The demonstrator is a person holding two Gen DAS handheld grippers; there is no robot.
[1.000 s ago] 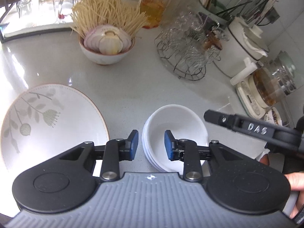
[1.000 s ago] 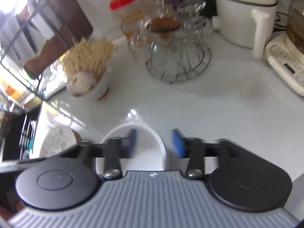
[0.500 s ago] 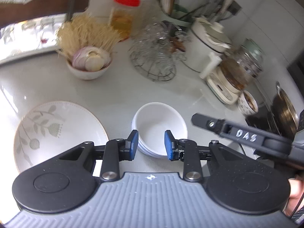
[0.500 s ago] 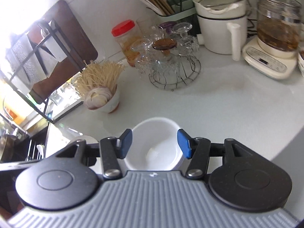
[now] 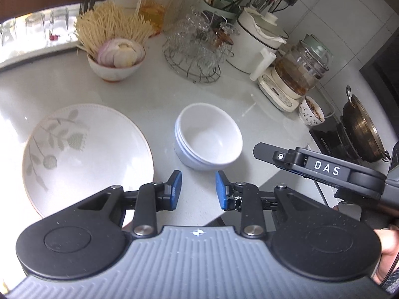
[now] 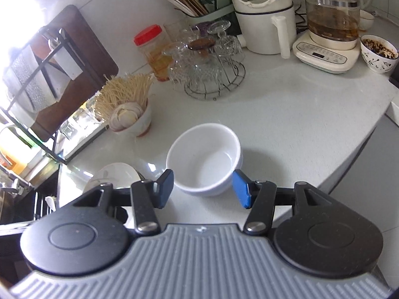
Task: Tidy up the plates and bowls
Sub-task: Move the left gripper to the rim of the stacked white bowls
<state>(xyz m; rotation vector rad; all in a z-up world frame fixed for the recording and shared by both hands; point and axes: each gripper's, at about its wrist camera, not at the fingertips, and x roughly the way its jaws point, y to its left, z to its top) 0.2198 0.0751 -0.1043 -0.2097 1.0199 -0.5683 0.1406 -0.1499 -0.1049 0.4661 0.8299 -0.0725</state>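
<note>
A stack of small glossy white ceramic bowls (image 5: 208,137) sits near the front edge of a pale grey stone counter (image 5: 154,94), with a large round white plate printed with grey leaves (image 5: 84,154) just beside it. Three nested rims show in the stack; there is one plate. Both pieces look stiff, slick-glazed and breakable, the stack probably fairly heavy, so each is best pinched at its rim wall. The left gripper (image 5: 198,189), short of the bowls, has its blue pads parted and holds nothing. The right gripper (image 6: 203,186) stands wider, its pads flanking the bowls' near side without touching.
</note>
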